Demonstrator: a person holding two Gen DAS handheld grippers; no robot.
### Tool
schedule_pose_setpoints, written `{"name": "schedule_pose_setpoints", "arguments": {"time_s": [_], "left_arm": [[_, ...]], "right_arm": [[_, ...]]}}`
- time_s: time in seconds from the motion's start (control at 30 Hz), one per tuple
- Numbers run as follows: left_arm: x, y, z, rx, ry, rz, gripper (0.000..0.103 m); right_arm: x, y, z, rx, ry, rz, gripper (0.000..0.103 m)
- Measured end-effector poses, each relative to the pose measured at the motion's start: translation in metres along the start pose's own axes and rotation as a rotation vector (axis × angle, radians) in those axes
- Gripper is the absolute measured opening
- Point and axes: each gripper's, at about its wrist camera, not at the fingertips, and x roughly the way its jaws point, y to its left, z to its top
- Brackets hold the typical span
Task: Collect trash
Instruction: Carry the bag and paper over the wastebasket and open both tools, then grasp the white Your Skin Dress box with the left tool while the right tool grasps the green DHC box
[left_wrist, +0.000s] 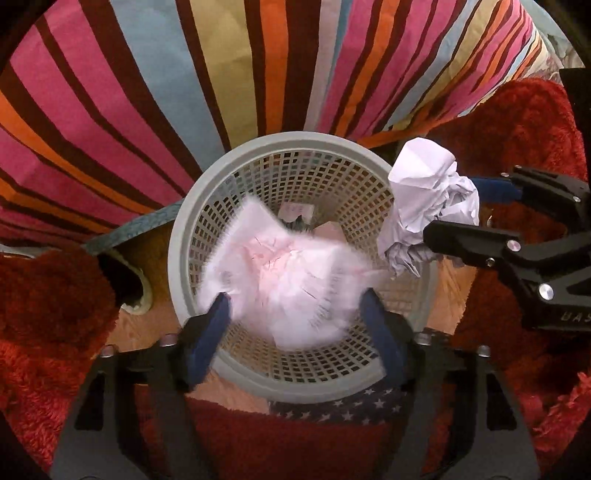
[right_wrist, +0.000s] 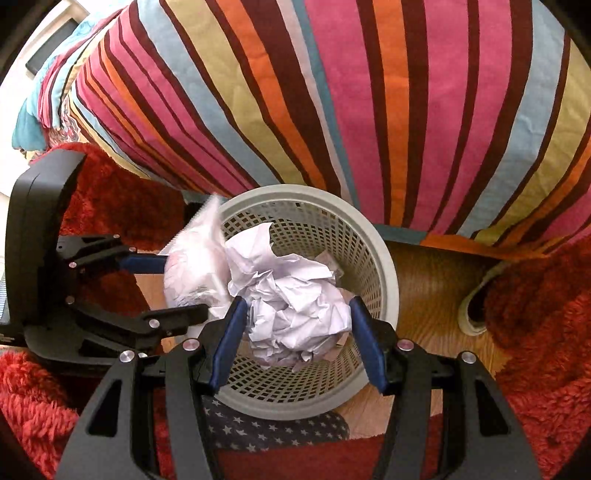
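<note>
A grey mesh wastebasket (left_wrist: 184, 221) (right_wrist: 388, 280) stands on the floor against the bed, with a few scraps at its bottom. My left gripper (left_wrist: 293, 306) (right_wrist: 186, 288) hovers over its mouth with its jaws wide apart. Between them is a pinkish-white crumpled paper (left_wrist: 280, 273) (right_wrist: 192, 266), blurred with motion and loose from the pads. My right gripper (right_wrist: 297, 314) (left_wrist: 454, 210) is shut on a white crumpled paper ball (right_wrist: 291, 302) (left_wrist: 424, 199), which it holds just above the basket's rim on the right side.
A bed with a striped cover (left_wrist: 221, 74) (right_wrist: 369, 92) rises right behind the basket. A red shaggy rug (left_wrist: 44, 325) (right_wrist: 546, 350) surrounds it on wooden floor (right_wrist: 432, 273). A slipper (right_wrist: 476, 306) (left_wrist: 136, 291) lies beside the basket, a star-patterned cloth (right_wrist: 273, 428) in front.
</note>
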Motion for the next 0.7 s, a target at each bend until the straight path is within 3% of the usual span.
{"name": "schedule_pose_setpoints", "arguments": {"time_s": [0.1,0.2,0.7], "left_arm": [[0.0,0.0,0.0,-0.001,0.004,0.016,0.087],[0.0,0.002,0.0,-0.006,0.007,0.031,0.088],[0.001,0.004,-0.001,-0.015,0.018,0.03,0.087]], "right_arm": [[0.0,-0.001,0.003,0.003,0.009,-0.002,0.059],[0.001,-0.005,0.002,0.013,0.002,-0.008,0.079],[0.007,-0.012,-0.001,0.029,0.018,-0.011,0.079]]}}
